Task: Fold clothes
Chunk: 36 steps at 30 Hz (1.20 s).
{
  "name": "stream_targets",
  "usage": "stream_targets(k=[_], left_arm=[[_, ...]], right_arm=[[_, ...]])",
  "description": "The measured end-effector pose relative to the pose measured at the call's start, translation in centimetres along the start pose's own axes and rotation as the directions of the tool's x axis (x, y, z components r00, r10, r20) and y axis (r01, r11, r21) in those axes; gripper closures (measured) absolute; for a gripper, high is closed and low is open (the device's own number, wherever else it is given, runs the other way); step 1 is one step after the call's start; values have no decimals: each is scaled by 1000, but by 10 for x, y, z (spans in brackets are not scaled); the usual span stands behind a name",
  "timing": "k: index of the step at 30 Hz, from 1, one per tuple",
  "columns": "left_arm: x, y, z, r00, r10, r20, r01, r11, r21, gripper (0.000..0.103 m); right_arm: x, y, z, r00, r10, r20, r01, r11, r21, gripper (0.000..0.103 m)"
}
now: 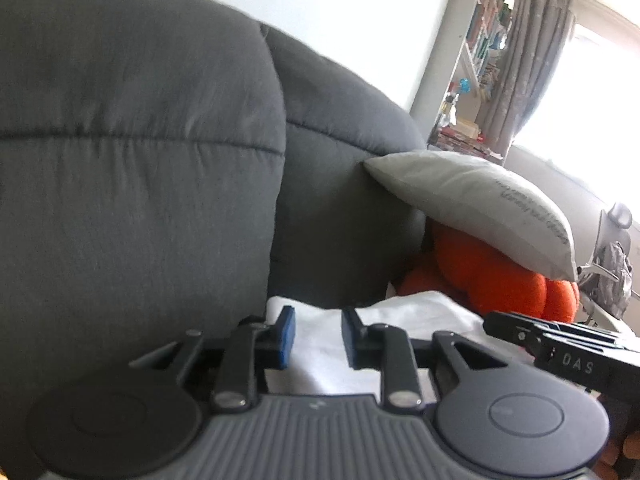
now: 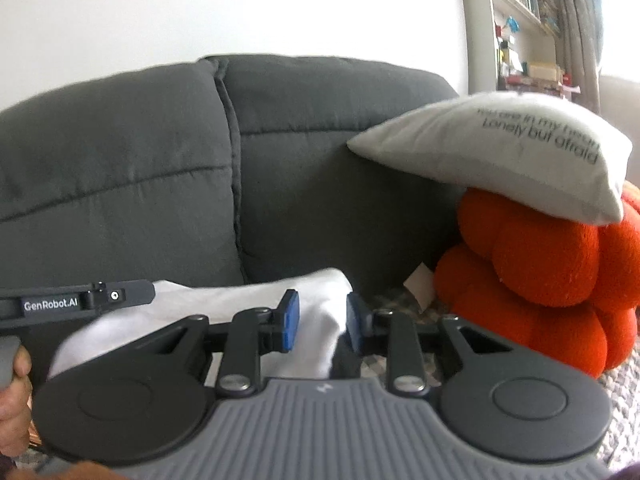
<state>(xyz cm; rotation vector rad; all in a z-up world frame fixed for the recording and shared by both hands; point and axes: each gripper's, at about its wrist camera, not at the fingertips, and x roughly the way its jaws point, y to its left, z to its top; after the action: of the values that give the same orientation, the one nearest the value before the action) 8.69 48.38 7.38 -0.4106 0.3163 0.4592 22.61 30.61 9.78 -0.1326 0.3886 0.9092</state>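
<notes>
A white garment (image 1: 400,312) lies on the sofa seat, just ahead of and under my left gripper (image 1: 318,336). That gripper is open, with its blue pads (image 1: 286,336) apart over the cloth. In the right wrist view the same white garment (image 2: 240,300) runs between the fingers of my right gripper (image 2: 322,322), which is also open, and its right edge hangs down by the right pad (image 2: 354,320). Each gripper shows side-on in the other's view: the right gripper (image 1: 496,322) at the right, the left gripper (image 2: 150,292) at the left, over the cloth.
The dark grey sofa back (image 2: 140,160) rises close behind. A light grey printed pillow (image 2: 520,152) rests on an orange knotted cushion (image 2: 540,280) at the right. A hand (image 2: 16,400) holds the left tool. Shelves (image 1: 480,60) and a curtain (image 1: 532,60) stand at the far right.
</notes>
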Motion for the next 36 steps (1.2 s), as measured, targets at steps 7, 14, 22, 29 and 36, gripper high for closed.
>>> stream_targets(k=[7, 14, 22, 29, 36], left_arm=[[-37, -14, -4, 1000, -13, -29, 14, 999, 43, 73], [-54, -21, -19, 996, 22, -89, -15, 997, 78, 69], [-83, -31, -27, 984, 53, -168, -44, 997, 57, 60], [-98, -41, -41, 965, 120, -234, -107, 992, 68, 40], [-105, -50, -56, 944, 225, -241, -198, 971, 134, 10]], right_arm=[[-32, 17, -4, 999, 39, -8, -39, 999, -25, 74], [-52, 32, -13, 998, 35, -52, -38, 998, -52, 71], [-71, 43, -17, 991, 25, -130, -31, 999, -38, 70], [-87, 51, -20, 979, 19, -202, -24, 999, -23, 57], [-96, 52, -31, 963, 0, -269, 1, 1000, 3, 33]])
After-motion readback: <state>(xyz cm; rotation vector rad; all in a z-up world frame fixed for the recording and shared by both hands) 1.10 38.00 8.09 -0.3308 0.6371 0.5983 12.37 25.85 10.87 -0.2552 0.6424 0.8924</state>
